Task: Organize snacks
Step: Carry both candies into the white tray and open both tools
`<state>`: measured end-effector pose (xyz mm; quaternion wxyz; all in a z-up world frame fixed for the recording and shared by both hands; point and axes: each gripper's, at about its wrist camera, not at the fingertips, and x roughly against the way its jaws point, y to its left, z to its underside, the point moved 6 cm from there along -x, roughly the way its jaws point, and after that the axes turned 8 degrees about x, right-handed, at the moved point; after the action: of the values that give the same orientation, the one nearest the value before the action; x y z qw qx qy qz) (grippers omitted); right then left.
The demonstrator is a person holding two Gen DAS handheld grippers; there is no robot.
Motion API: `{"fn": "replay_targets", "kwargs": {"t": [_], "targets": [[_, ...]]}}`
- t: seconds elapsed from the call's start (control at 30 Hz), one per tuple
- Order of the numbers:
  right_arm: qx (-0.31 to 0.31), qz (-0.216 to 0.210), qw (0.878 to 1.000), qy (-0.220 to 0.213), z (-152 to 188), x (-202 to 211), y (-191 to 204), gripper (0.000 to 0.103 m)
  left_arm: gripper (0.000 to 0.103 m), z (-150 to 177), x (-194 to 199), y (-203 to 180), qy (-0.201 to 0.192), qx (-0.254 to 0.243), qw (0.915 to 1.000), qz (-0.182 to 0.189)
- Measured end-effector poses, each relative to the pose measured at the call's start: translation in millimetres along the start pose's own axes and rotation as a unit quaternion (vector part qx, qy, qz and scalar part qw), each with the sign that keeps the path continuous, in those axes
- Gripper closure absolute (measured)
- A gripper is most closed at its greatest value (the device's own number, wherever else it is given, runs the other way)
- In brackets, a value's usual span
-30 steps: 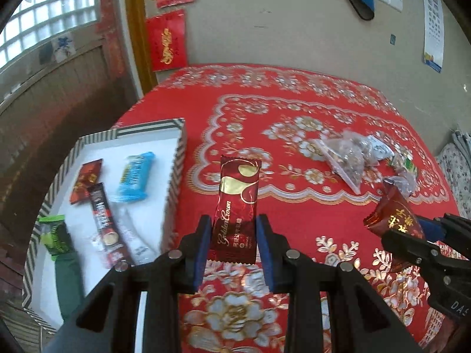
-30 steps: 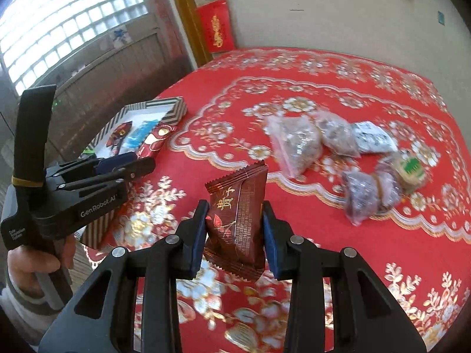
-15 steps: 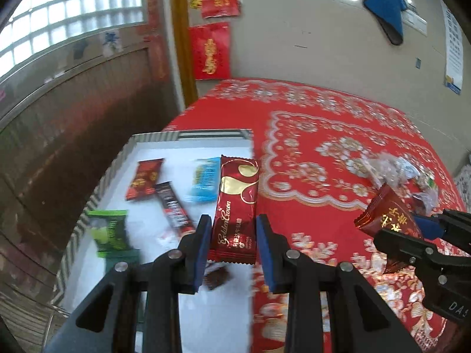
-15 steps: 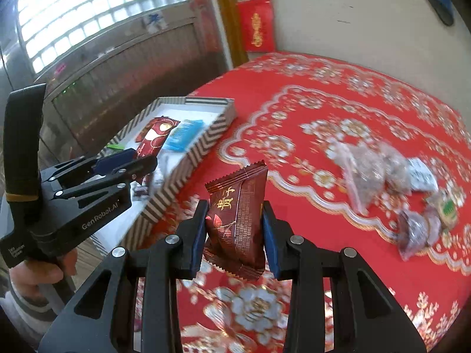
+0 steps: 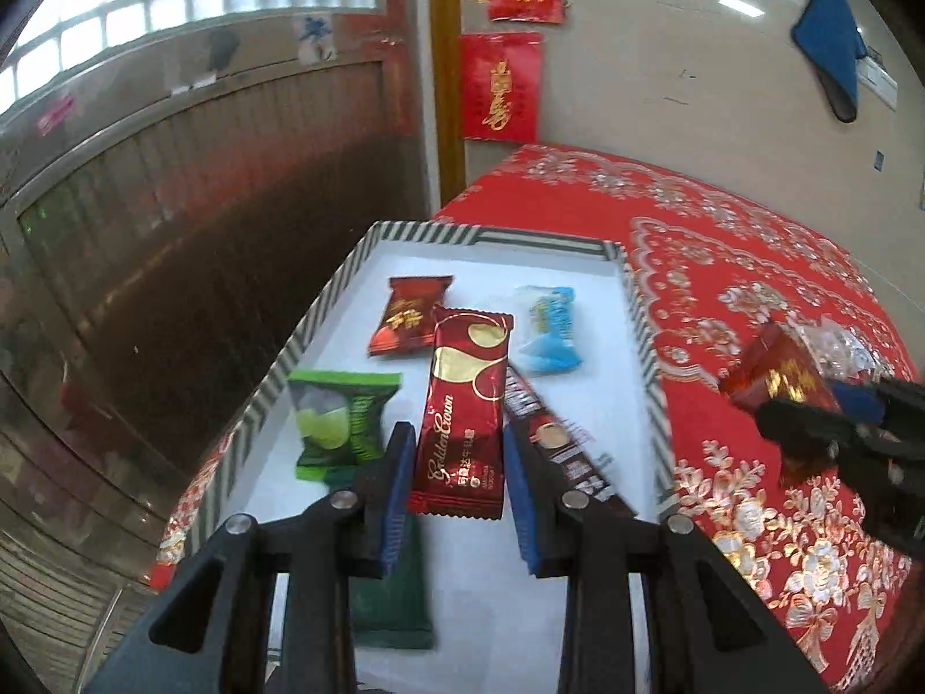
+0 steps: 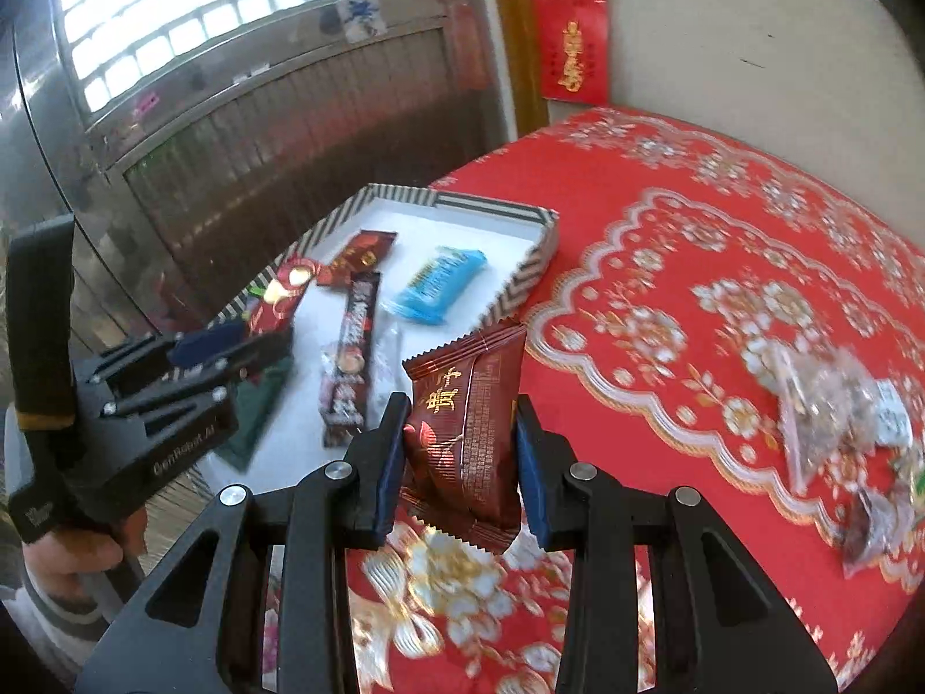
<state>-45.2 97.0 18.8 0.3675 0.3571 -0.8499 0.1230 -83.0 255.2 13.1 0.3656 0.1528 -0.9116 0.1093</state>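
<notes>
Golden Crown bar (image 5: 461, 412), a long glossy red foil wrapper with crimped ends, stands upright in my left tongs (image 5: 458, 483), long axis running away from me, clamped by its lower end above the white striped-rim tray (image 5: 646, 347). My right tongs (image 6: 458, 465) grip a puffy dark-red pillow pack (image 6: 465, 445), top leaning right, over the red floral worktop (image 6: 722, 301) beside that tray.

Tray (image 5: 647, 347) near end bare, packets crowd its middle, striped walls low
</notes>
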Motion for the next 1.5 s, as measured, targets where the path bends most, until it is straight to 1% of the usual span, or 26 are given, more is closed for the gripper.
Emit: {"fn": "replay_targets", "kwargs": {"t": [0.13,0.27,0.4,0.47,0.6,0.63,0.73,0.77,0.83,0.87,0.9,0.97,1.03,1.13,1.2,1.3,1.43,1.5], "targets": [[0.014,-0.009,1.000,0.002,-18.5,-19.3,12.9,0.069,0.070,2.4,-6.0,11.9,0.006,0.012,0.9999,-0.006],[0.030,-0.007,0.999,0.016,-34.2,-48.1,24.4,0.069,0.070,6.3,-14.1,16.8,0.016,0.020,0.9996,-0.007],[0.036,-0.001,0.999,0.029,-38.1,-71.6,28.1,0.069,0.070,10.2,-21.0,12.7,0.025,0.014,0.9996,-0.004],[0.032,-0.005,0.999,0.036,-37.5,-81.6,28.0,0.069,0.070,10.7,-24.8,12.5,0.029,0.015,0.9995,-0.003],[0.029,-0.002,0.998,0.046,-35.0,-92.4,25.3,0.069,0.069,12.4,-31.7,12.4,0.037,0.016,0.9992,-0.006],[0.026,-0.005,0.999,0.047,-34.3,-93.9,24.4,0.069,0.067,11.9,-32.6,13.4,0.038,0.016,0.9991,-0.008],[0.013,-0.019,0.999,0.044,-33.3,-96.2,21.0,0.067,0.066,12.3,-34.9,16.1,0.041,0.023,0.9988,-0.015],[0.007,-0.026,0.999,0.039,-33.6,-95.8,20.3,0.067,0.064,12.5,-35.7,17.0,0.042,0.026,0.9986,-0.017],[0.001,-0.038,0.999,0.032,-34.0,-94.7,21.0,0.066,0.048,12.6,-36.2,19.2,0.044,0.030,0.9984,-0.021],[0.001,-0.037,0.999,0.032,-34.1,-94.3,20.9,0.064,0.044,12.4,-35.5,19.7,0.042,0.032,0.9984,-0.020],[0.002,-0.033,0.999,0.032,-34.4,-94.0,20.9,0.056,0.039,12.2,-34.7,20.1,0.040,0.035,0.9984,-0.020],[0.005,-0.027,0.999,0.029,-35.3,-92.0,21.4,0.056,0.037,10.9,-31.5,20.6,0.035,0.037,0.9985,-0.020],[0.002,-0.025,0.999,0.022,-35.8,-86.3,20.2,0.056,0.030,8.9,-29.0,20.3,0.029,0.040,0.9985,-0.022],[-0.006,-0.031,1.000,0.003,-36.2,-69.7,17.7,0.056,0.028,5.9,-23.7,18.5,0.022,0.048,0.9985,-0.016],[-0.009,-0.027,1.000,-0.009,-33.2,-55.0,14.2,0.056,0.026,3.7,-17.6,15.4,0.015,0.054,0.9984,-0.008],[-0.013,-0.014,0.999,-0.026,-23.5,-31.2,5.2,0.056,0.018,-0.7,-7.7,5.0,0.000,0.058,0.9983,0.005],[-0.034,0.003,0.998,-0.044,-4.7,1.5,-16.5,0.056,0.017,-5.0,2.6,-26.2,-0.007,0.039,0.9986,0.034],[-0.044,0.022,0.998,-0.047,7.0,15.9,-30.2,0.056,0.017,-5.9,5.5,-44.6,-0.006,0.029,0.9981,0.055]]}}
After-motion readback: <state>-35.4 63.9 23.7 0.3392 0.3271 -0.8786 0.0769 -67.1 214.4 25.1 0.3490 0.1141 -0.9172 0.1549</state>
